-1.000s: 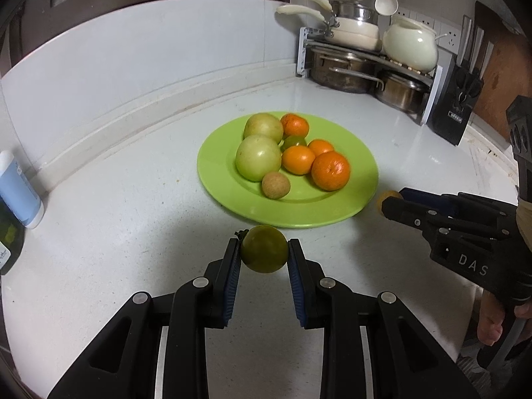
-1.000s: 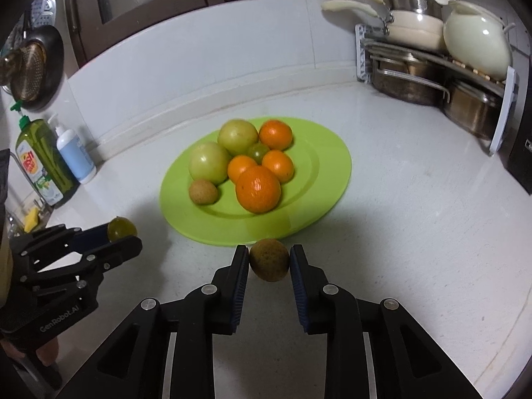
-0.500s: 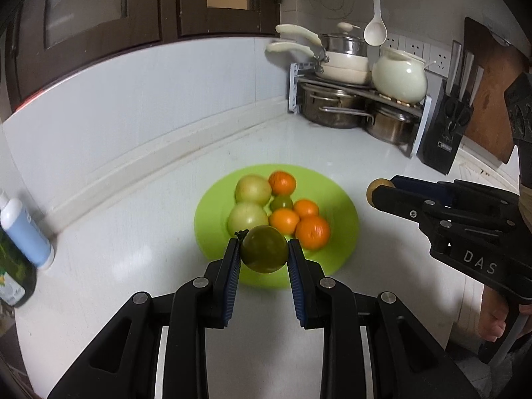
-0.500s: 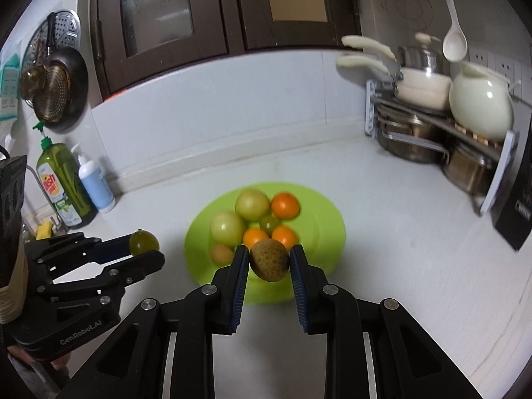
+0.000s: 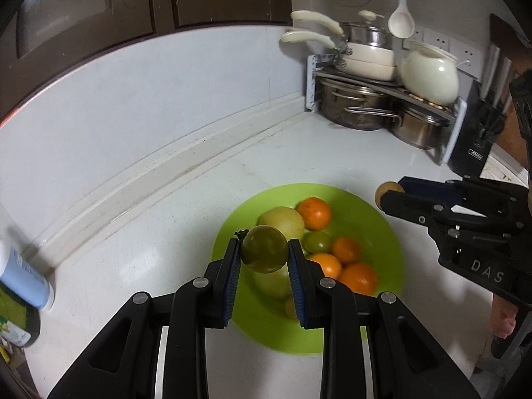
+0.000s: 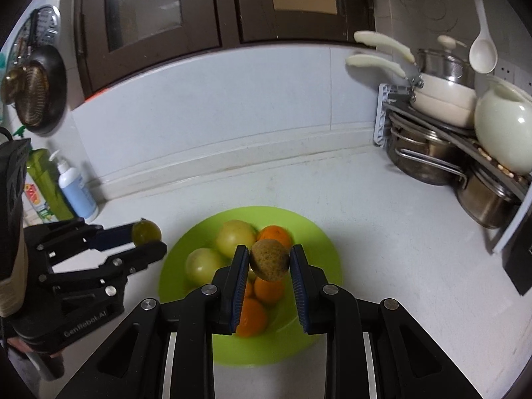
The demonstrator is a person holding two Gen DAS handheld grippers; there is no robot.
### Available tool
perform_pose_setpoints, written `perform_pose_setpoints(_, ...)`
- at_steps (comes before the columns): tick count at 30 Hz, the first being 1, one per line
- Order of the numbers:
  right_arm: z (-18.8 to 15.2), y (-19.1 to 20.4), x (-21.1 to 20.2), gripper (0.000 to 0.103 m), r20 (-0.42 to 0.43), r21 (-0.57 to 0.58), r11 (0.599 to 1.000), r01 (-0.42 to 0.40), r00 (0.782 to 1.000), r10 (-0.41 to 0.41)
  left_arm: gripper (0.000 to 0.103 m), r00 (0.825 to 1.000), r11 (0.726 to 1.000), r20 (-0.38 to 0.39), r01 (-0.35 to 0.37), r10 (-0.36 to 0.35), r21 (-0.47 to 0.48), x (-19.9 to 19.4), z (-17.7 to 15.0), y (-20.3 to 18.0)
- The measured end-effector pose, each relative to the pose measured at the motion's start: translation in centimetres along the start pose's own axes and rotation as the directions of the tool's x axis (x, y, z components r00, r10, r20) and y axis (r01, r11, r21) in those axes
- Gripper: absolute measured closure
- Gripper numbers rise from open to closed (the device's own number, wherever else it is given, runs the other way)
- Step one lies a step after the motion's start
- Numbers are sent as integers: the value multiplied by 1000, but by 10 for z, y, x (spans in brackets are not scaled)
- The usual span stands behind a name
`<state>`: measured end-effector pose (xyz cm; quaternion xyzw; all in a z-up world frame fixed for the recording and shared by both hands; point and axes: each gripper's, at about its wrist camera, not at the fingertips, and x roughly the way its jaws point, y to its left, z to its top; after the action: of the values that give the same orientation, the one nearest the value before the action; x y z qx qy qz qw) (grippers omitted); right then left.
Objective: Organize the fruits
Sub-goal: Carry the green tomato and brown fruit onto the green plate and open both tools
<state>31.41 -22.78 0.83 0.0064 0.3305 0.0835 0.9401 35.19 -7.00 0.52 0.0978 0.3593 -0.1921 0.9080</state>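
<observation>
My left jaws squeeze a dark green fruit (image 5: 264,254) and my right jaws a brown fruit (image 6: 269,263), above the green plate (image 6: 329,249). I should lower gently into empty spots.

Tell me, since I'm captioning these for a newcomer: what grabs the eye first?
The bright green plate of oranges and pale green fruit, mid-counter, stands out most. Above it each gripper holds one fruit in its jaws: the left gripper a dark green fruit, the right gripper a brown fruit. At the right corner, a rack carries pots and a cream jar.
</observation>
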Motion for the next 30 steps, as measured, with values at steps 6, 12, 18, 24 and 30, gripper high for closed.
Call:
perform_pose_setpoints(6, 4, -6, 29, 76, -36, 3, 1000, 7, 999, -7, 74, 1000, 1000, -24, 1, -1, -8, 26, 6, 10)
perform_pose_setpoints(12, 2, -9, 47, 76, -65, 7, 1000, 10, 998, -9, 74, 998, 999, -48, 27, -28, -26, 46, 5, 16)
perform_pose_setpoints(18, -2, -12, 54, 76, -87, 15, 1000, 10, 996, -8, 73, 996, 998, -71, 55, -57, -30, 58, 3, 15)
perform_pose_setpoints(24, -1, -12, 57, 76, -97, 20, 1000, 4, 995, -3, 65, 996, 998, -66, 56, -58, -32, 55, 3, 15)
perform_pose_setpoints(30, -2, -10, 55, 71, -97, 21, 1000, 7, 995, -5, 60, 998, 998, -54, 32, -35, -49, 41, -2, 17)
